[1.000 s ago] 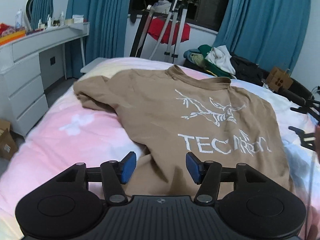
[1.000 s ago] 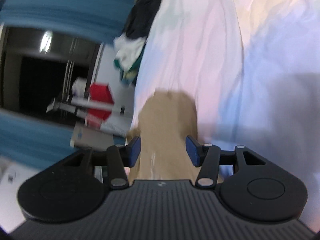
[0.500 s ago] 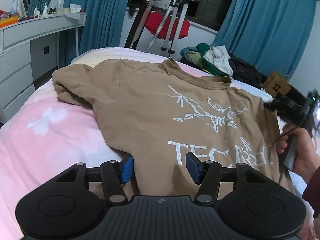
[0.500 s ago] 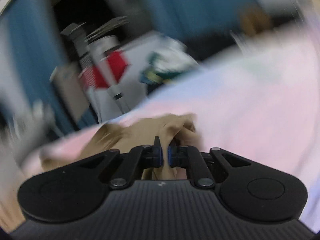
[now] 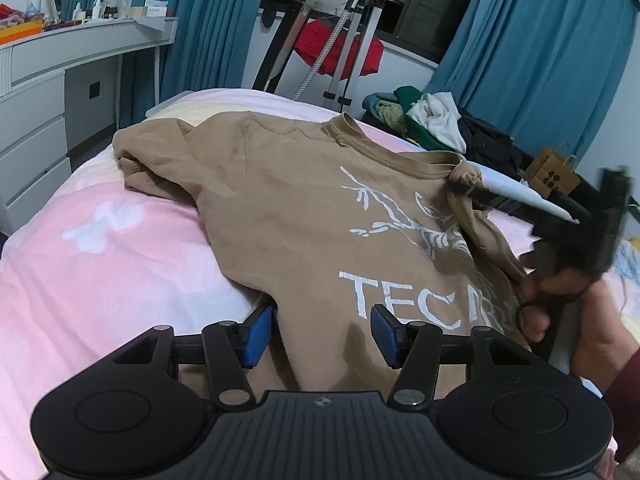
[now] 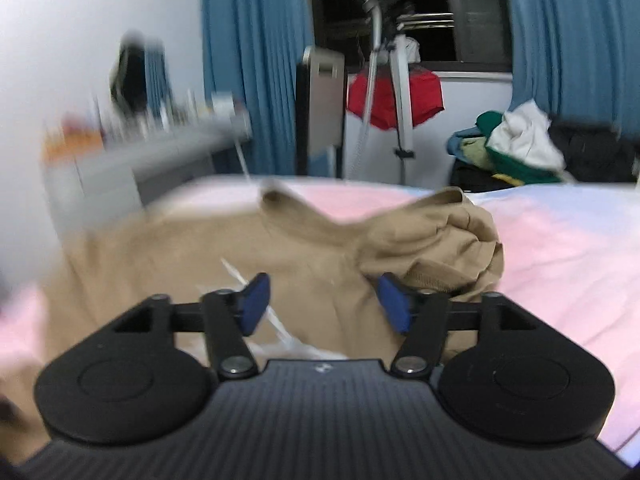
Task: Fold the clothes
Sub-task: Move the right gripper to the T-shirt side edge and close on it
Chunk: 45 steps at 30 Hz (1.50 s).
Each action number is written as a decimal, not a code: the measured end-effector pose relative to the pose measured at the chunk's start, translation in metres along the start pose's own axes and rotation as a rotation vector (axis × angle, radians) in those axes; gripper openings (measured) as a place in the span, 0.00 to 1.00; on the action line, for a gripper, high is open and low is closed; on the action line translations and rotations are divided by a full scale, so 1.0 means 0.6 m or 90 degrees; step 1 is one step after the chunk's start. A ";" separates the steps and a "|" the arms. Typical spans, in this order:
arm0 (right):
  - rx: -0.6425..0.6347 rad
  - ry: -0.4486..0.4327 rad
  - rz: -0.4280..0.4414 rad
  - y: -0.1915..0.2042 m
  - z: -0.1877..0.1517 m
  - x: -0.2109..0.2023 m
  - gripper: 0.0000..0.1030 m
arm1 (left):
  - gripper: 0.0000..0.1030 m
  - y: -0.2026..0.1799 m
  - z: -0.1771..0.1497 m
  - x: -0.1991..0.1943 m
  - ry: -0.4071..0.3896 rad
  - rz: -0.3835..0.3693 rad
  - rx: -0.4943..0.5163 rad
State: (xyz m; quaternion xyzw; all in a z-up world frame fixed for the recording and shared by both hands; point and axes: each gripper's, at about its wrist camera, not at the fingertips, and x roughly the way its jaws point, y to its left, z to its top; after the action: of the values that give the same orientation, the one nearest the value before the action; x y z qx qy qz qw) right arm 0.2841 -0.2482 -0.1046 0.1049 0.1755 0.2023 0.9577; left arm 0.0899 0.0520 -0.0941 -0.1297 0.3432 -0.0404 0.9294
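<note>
Blue curtains [image 5: 208, 20], white dresser [image 5: 36, 92]

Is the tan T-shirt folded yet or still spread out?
Mostly spread. The tan T-shirt lies print-up on the bed, with only the right sleeve bunched inward; left sleeve crumpled.

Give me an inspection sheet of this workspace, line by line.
Surface: bed with pink and white cover.
Job's things: tan T-shirt spread print-up, one sleeve bunched.
Clutter: clothes pile beyond the bed; paper bag.
Grippers: left hand-held gripper open over the hem; right hand-held gripper open, beside the bunched sleeve.
Cables: nothing seen.
Surroundings: blue curtains, white dresser, metal rack with red cloth.
</note>
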 end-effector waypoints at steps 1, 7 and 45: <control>0.055 -0.023 -0.001 -0.018 0.006 -0.011 0.63 | 0.55 0.001 0.000 -0.001 0.002 -0.003 -0.004; 0.337 -0.078 -0.093 -0.148 0.014 -0.041 0.64 | 0.55 0.004 0.000 0.000 0.006 -0.012 -0.026; 0.528 -0.025 -0.224 -0.371 0.010 -0.045 0.29 | 0.55 -0.003 -0.004 0.029 0.018 0.018 -0.004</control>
State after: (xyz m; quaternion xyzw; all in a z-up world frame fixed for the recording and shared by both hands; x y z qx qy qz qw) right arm 0.3414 -0.4600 -0.1519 0.4525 0.2385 -0.0529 0.8577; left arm 0.1017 0.0471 -0.1063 -0.1273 0.3584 -0.0276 0.9244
